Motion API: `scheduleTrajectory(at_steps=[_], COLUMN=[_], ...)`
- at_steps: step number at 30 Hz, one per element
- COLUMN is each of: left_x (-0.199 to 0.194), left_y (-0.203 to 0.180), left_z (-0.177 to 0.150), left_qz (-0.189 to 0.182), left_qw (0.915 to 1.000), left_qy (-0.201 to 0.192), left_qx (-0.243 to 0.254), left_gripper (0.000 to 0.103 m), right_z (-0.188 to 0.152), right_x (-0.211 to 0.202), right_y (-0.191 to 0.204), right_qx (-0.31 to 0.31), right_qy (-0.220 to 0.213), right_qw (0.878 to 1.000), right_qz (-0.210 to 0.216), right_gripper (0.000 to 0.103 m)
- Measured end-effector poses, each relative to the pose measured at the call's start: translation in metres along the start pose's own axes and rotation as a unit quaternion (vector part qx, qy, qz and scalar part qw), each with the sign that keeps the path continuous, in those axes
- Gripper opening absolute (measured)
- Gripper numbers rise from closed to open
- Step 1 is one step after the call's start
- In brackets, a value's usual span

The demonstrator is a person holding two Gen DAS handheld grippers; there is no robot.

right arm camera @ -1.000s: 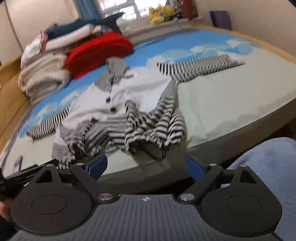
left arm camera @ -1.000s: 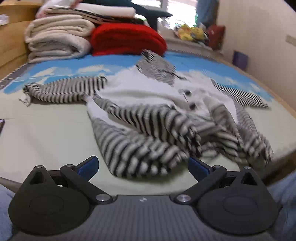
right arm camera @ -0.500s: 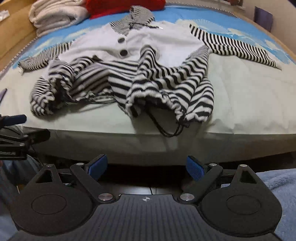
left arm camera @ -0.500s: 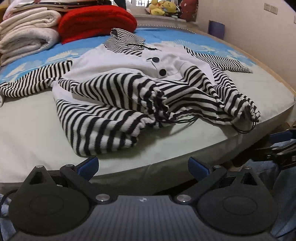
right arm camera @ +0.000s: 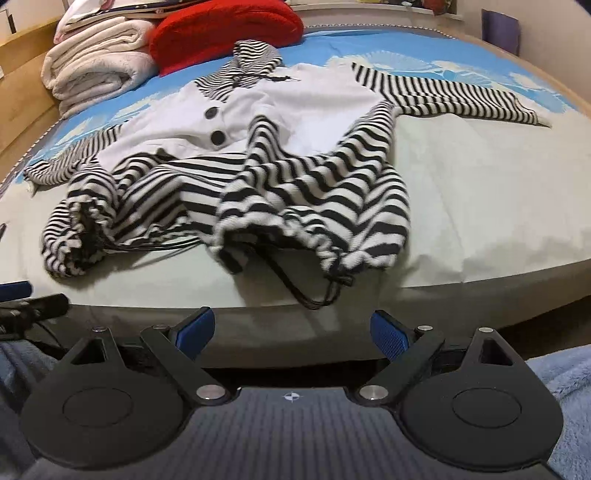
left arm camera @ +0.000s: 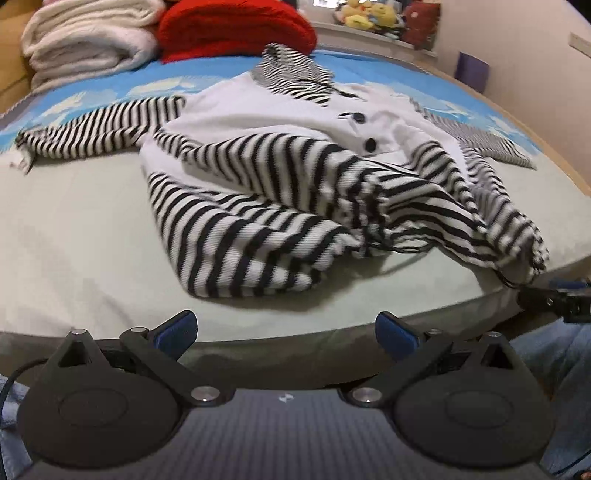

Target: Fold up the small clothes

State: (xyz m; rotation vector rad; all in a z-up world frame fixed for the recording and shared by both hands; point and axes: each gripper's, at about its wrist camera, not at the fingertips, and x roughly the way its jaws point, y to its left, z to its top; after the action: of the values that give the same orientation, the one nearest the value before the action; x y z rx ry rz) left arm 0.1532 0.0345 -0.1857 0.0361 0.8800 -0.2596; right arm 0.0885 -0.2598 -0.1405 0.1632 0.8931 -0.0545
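Note:
A small black-and-white striped garment with a white front panel, two dark buttons and a striped hood lies crumpled on the bed, sleeves spread to both sides. Its bunched hem and a black drawstring reach the bed's near edge. My left gripper is open, empty, just off the bed edge below the hem's left part. My right gripper is open and empty too, below the drawstring end. The right gripper shows at the left wrist view's right edge, and the left gripper at the right wrist view's left edge.
Folded white blankets and a red blanket are stacked at the far end of the bed. Soft toys sit on the far sill. A person's blue-clad legs are below the bed edge.
Both grippers have dropped and pulled back to the near edge of the bed, tilting further down. The garment lies as before, now seen from lower and nearer the hem.

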Motion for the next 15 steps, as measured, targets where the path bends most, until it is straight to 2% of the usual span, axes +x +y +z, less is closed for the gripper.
scheduleTrajectory(at_steps=[4, 5, 6, 7, 9, 10, 11, 15], left_x=[0.009, 0.015, 0.022, 0.031, 0.040, 0.039, 0.033, 0.010], left_y=[0.013, 0.016, 0.018, 0.020, 0.022, 0.024, 0.028, 0.038], left_z=[0.016, 0.022, 0.028, 0.035, 0.051, 0.062, 0.073, 0.123], left_qz=[0.003, 0.007, 0.014, 0.021, 0.030, 0.024, 0.019, 0.011], left_qw=[0.9988, 0.9978, 0.9963, 0.9948, 0.9936, 0.9935, 0.9926, 0.9923], left_qy=[0.005, 0.010, 0.019, 0.034, 0.052, 0.050, 0.041, -0.014], left_qx=[-0.049, -0.066, -0.082, -0.094, -0.096, -0.099, -0.113, -0.123], left_gripper=[0.103, 0.103, 0.103, 0.102, 0.069, 0.038, 0.031, 0.027], right_z=[0.013, 0.017, 0.021, 0.029, 0.046, 0.061, 0.076, 0.137], right_x=[0.012, 0.018, 0.024, 0.032, 0.025, 0.015, 0.005, -0.011], right_y=[-0.010, -0.011, -0.012, -0.013, -0.024, -0.032, -0.038, -0.049], right_qx=[0.001, -0.009, -0.023, -0.036, -0.017, -0.004, 0.007, 0.015], right_qy=[-0.031, -0.029, -0.021, -0.003, -0.017, -0.037, -0.052, -0.097], right_qw=[0.998, 0.998, 0.999, 0.999, 0.999, 0.999, 0.999, 0.995], right_qz=[-0.049, -0.047, -0.040, -0.041, -0.033, -0.018, -0.007, 0.010], right_gripper=[0.092, 0.090, 0.070, 0.024, 0.022, 0.021, 0.021, 0.021])
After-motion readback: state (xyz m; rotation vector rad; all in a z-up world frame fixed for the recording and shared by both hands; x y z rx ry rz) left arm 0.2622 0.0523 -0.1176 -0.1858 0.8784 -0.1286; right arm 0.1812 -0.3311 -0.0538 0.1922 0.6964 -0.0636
